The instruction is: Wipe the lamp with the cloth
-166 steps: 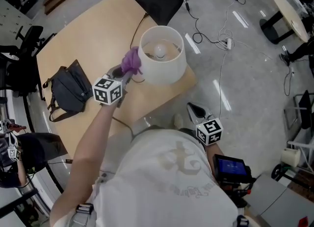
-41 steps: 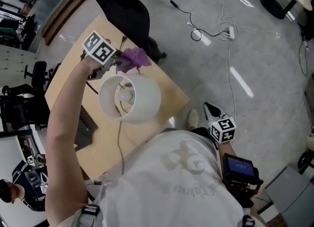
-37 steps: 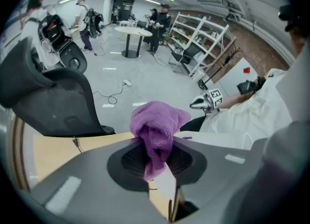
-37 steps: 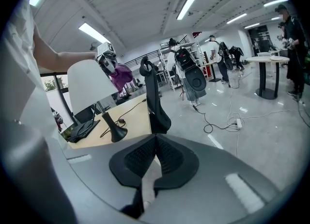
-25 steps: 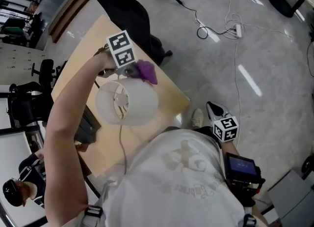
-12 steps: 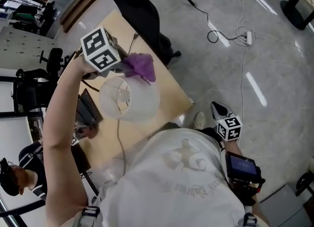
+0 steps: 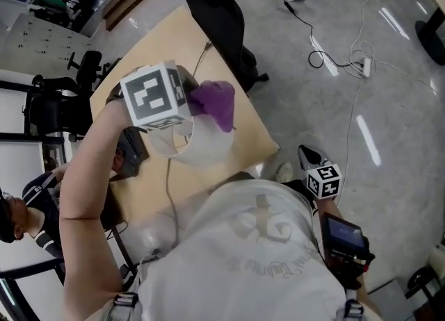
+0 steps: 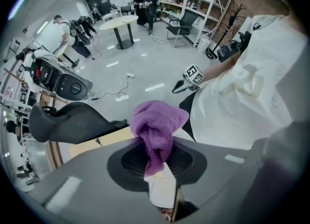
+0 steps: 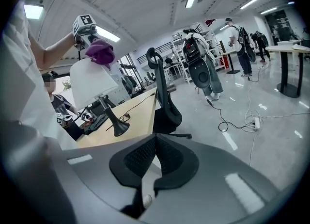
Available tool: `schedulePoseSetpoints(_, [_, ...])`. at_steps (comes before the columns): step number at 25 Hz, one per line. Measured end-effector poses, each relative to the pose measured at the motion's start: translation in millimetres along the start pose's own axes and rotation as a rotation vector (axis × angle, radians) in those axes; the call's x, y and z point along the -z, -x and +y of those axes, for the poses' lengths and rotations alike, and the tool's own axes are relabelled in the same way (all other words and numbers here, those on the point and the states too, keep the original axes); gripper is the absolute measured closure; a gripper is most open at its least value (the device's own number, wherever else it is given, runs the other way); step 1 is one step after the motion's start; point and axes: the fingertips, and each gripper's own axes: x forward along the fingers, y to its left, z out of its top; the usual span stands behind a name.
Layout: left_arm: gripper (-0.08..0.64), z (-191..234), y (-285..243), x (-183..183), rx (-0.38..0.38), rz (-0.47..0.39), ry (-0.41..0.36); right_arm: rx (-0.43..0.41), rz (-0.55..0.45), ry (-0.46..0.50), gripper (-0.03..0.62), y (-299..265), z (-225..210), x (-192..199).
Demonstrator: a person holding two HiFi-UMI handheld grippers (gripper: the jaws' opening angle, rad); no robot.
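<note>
Here, the left gripper [image 8: 157, 162] pinches the purple cloth [image 8: 157, 126] in narrow jaws, right at the open top rim of the white lamp [image 7: 205, 147] shade. The lamp stands near the table [image 7: 167, 42] edge, with grey floor [image 7: 327, 125] beyond. The right gripper [image 9: 154, 156] hangs closed, holding nothing.
</note>
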Motion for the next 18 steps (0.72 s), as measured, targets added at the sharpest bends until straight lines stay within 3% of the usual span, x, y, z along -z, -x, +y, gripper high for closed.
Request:
schedulePoseSetpoints(4, [0.482,0.4,-29.7,14.7,0.073,0.188,-0.029,-0.018,-0.011,-0.001,0.578,-2.2,5.8,-5.7])
schedulePoseSetpoints(7, [0.482,2.8,-52.7,13.0,0.111,0.265,-0.063,-0.011,-0.012,-0.021,0.578,-1.9,2.2,0.0])
schedulePoseSetpoints(15, [0.482,6.2,-103.3,10.0,0.107,0.353,-0.133,0.031,0.0,-0.062,0.578,2.5,-7.6,14.3])
schedulePoseSetpoints(18, [0.482,7.4,-110.0,3.3,0.101,0.331,-0.142,0.03,-0.001,-0.065,0.578,2.1,-6.1,15.1])
